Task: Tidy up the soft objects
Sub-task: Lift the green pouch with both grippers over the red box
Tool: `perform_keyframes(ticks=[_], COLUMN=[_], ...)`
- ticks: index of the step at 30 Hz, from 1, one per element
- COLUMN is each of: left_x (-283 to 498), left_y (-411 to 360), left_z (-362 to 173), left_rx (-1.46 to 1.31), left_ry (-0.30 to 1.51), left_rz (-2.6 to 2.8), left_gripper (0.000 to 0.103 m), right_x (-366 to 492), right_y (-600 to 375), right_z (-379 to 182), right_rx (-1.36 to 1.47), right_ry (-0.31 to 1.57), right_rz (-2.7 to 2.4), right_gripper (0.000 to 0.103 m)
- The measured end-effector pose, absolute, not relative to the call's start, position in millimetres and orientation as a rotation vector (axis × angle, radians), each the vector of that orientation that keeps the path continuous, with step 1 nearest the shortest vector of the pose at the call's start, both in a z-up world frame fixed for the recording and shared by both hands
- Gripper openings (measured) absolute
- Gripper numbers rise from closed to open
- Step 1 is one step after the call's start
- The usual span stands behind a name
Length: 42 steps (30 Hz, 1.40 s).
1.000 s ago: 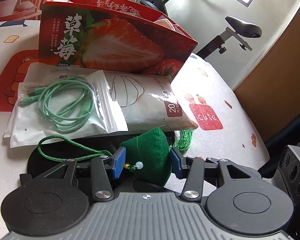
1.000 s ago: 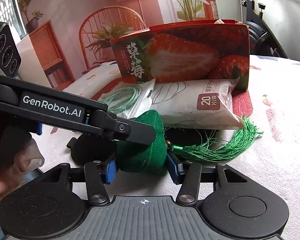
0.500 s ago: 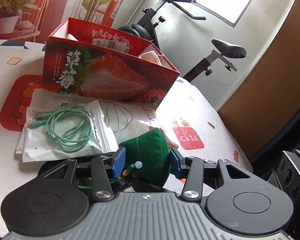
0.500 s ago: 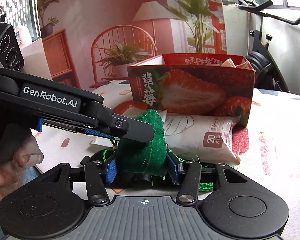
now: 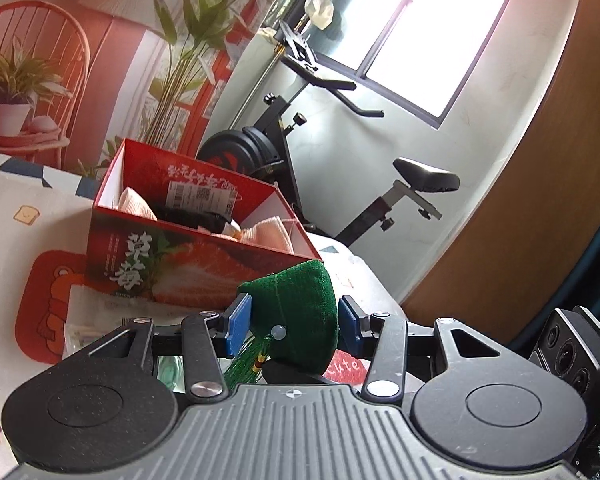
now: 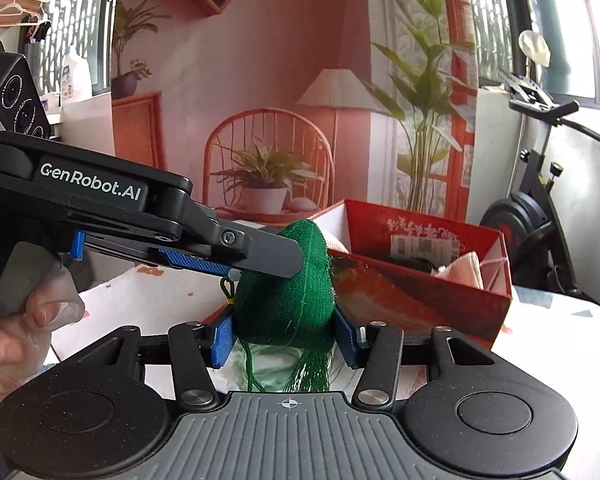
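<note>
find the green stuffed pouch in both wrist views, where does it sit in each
Left wrist view: the green stuffed pouch is low and central, pinched between the left tongs, in front of the strawberry box.
Right wrist view: it is low and central between the right tongs, with the left tongs reaching onto it from the left.
Shared landmark: the red strawberry box, open, behind the pouch in both.
</note>
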<state>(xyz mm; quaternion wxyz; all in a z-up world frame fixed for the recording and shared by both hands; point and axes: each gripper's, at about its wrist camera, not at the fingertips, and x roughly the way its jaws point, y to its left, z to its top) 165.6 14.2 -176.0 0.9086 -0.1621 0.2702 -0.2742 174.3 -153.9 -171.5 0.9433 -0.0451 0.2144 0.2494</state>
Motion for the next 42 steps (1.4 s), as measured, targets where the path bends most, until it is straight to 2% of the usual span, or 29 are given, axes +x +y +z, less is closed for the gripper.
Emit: perform_keyframes(ticks=[16, 22, 30, 42], left_x=[235, 261, 302, 370], left_y=[2, -4, -8, -12], left_z=[-93, -80, -95, -145], left_rx=[-0.292, -0.282, -0.242, -0.264], left_ry=[0.428, 0.406, 0.427, 0.518], left_rz=[-0.514, -0.500, -0.483, -0.483], left_gripper=[0.049, 0.049, 0.049, 0.049], right_x=[274, 311, 359, 422], right_y=[-152, -155, -157, -161], right_z=[-85, -71, -85, -142], right_rx=[-0.155, -0.170, -0.157, -0.108], right_ry=[0.278, 0.242, 0.266, 0.359], right_rz=[0.531, 0.532, 0.543, 0.513], right_gripper=[0.047, 0.047, 0.047, 0.047])
